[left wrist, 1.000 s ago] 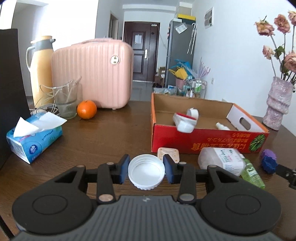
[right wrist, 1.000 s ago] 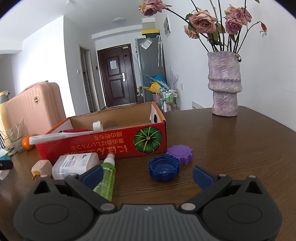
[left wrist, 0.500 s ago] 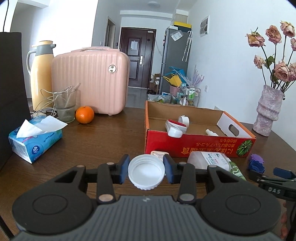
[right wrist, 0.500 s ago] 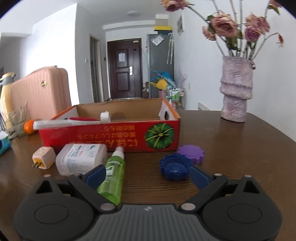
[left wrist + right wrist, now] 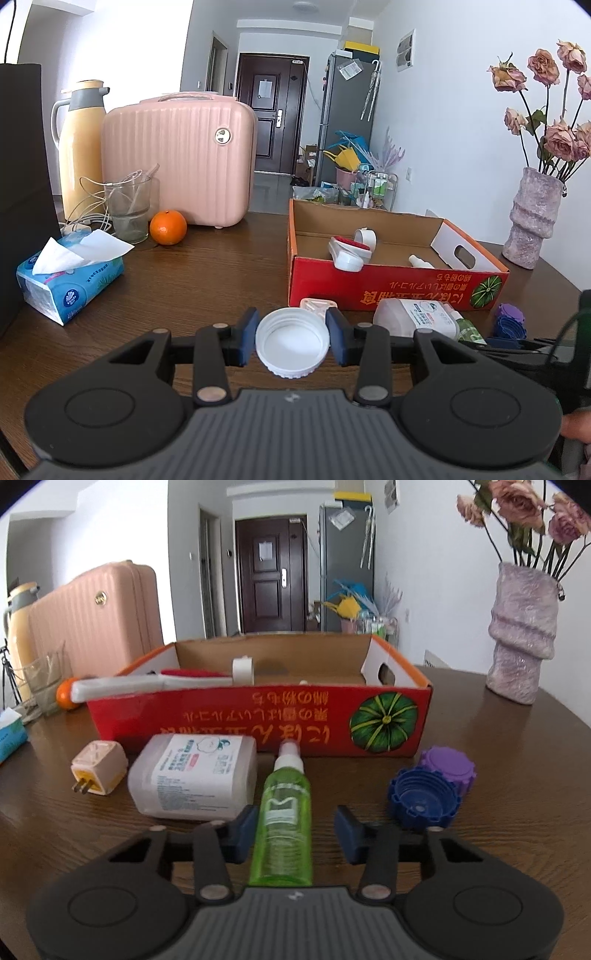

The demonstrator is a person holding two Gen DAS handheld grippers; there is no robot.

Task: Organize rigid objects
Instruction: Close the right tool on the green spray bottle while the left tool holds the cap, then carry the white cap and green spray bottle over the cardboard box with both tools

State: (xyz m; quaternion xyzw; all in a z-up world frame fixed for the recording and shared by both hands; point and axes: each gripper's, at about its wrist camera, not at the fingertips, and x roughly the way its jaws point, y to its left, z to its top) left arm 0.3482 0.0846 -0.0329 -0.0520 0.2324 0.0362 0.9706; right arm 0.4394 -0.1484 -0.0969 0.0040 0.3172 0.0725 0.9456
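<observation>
While your left gripper (image 5: 291,341) clamps the white cap (image 5: 291,347), your right gripper (image 5: 293,829) has just been closing around the green bottle (image 5: 282,812) lying before the red box (image 5: 258,716). Only its left finger touches, so squeeze evenly, then lift straight.

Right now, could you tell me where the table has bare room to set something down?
Free: the table between the tissue pack and the red box, in front of the orange; also between the box and the vase. Crowded: the strip before the box, with plug, white bottle, green spray bottle and two caps.
</observation>
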